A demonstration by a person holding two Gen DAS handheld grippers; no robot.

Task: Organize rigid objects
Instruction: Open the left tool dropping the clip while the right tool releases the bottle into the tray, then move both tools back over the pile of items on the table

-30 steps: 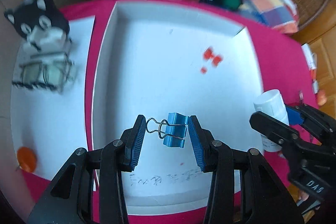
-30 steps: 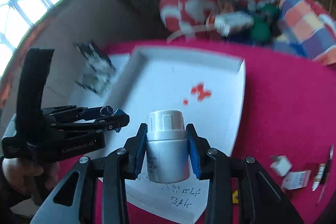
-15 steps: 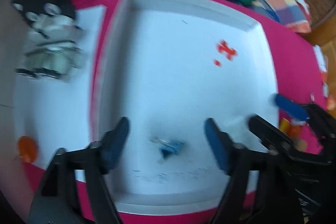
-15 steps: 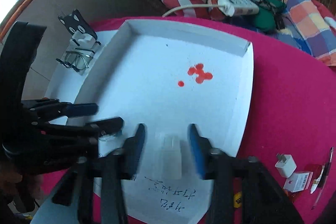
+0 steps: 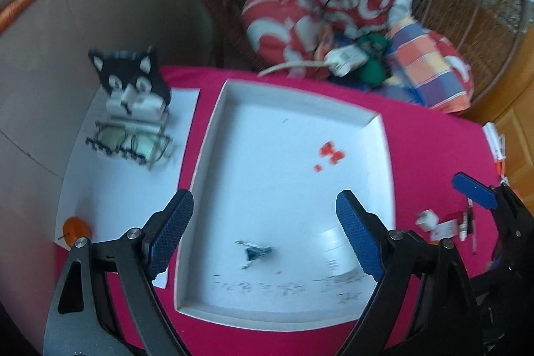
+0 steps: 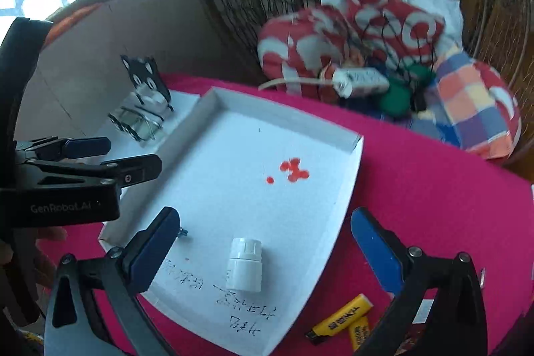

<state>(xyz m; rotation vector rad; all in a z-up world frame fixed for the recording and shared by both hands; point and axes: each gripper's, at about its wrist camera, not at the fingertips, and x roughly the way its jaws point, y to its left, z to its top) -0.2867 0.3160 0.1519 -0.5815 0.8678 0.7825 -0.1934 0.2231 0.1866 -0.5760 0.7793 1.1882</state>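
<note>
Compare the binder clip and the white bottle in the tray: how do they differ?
Colour: the binder clip is blue with wire handles; the bottle is all white with a ribbed cap.
Size: the clip looks much smaller than the bottle.
Place: the clip lies toward the left claw side of the tray; the bottle stands toward the right claw side.
Shared: both sit free in the tray near the handwriting, with both claws open and touching neither.
</note>
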